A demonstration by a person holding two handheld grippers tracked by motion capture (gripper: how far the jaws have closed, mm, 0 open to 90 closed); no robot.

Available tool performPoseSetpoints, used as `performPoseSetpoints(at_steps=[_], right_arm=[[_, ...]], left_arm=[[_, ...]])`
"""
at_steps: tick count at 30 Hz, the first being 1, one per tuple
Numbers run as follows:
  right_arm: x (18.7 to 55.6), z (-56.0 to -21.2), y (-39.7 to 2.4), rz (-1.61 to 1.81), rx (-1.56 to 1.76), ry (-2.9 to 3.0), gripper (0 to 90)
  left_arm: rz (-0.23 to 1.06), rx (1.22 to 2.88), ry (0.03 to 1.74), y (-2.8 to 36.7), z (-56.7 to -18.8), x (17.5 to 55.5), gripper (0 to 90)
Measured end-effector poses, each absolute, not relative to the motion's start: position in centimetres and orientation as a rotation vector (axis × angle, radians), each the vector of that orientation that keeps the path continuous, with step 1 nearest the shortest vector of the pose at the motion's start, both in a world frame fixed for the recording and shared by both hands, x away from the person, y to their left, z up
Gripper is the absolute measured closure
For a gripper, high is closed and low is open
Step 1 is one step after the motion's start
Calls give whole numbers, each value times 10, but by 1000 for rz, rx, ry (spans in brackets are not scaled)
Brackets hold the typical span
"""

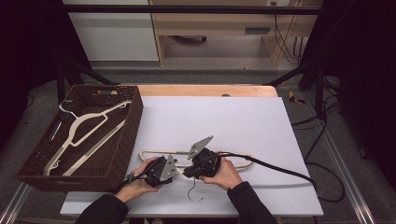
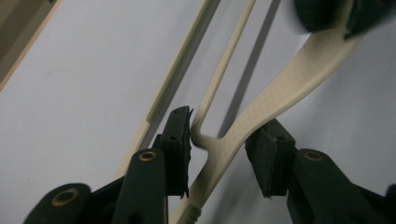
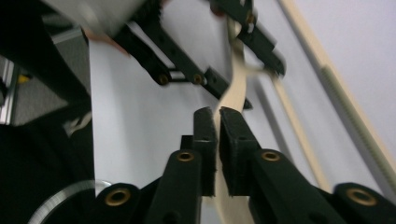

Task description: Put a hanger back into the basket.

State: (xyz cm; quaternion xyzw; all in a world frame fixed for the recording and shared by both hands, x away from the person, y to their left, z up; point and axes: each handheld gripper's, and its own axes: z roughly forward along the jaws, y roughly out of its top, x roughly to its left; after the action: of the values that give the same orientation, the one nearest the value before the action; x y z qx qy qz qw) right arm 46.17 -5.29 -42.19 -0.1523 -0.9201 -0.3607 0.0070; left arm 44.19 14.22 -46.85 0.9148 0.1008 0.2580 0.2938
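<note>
Cream plastic marks the hanger [image 1: 243, 161] on the grey table [image 1: 233, 116] in the high view; it lies flat near the front edge, at 6 o'clock of the mat, its bar running from 9 to 3 o'clock. Both hands meet over its middle: the left tool [image 1: 173, 169] sits just at 9 o'clock of the right tool [image 1: 187, 171], nearly touching. A metal hook [image 1: 195, 193] shows at 6 o'clock below the right hand. At 9 o'clock of the table stands a dark woven basket [image 1: 133, 126] with a second hanger [image 1: 88, 126] of the same kind lying inside it.

Left gripper view: the left tool [image 2: 218, 154] straddles the hanger [image 2: 280, 88] where its thin bar joins the broad shoulder. One pad touches the joint at 9 o'clock; the other pad at 3 o'clock stands just apart from the plastic, so the tool is partly closed and not clamped.

Right gripper view: the right tool [image 3: 217, 126] is closed on the flat arm of the hanger [image 3: 236, 88], both pads pressing it edge-on. At 12 o'clock the left tool [image 3: 243, 60] brackets the same arm farther along.
</note>
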Motion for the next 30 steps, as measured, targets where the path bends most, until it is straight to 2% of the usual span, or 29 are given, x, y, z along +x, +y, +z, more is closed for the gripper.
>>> performPoseSetpoints(at_steps=[2, 8, 14, 15, 18, 22, 30], right_arm=[[462, -420, -54, -1140, -485, -2889, 837], [460, -414, -61, -1177, -540, -2938, 739], [461, -400, -88, -1370, -713, -2932, 519], [461, -397, -96, -1423, -753, -2920, 461], [460, -391, -115, -1524, -862, -2897, 368], [456, -383, -143, -1668, -1015, -2827, 295], [443, -380, -192, -1802, -1228, -2777, 220]], left_arm=[[690, 2445, 269, 142, -469, 442, 664], [698, 2433, 274, 144, -464, 441, 703], [718, 2447, 250, 144, -459, 439, 719], [721, 2444, 252, 144, -458, 439, 721], [723, 2431, 261, 144, -454, 438, 733], [717, 2429, 265, 144, -450, 437, 745], [716, 2412, 282, 145, -441, 437, 767]])
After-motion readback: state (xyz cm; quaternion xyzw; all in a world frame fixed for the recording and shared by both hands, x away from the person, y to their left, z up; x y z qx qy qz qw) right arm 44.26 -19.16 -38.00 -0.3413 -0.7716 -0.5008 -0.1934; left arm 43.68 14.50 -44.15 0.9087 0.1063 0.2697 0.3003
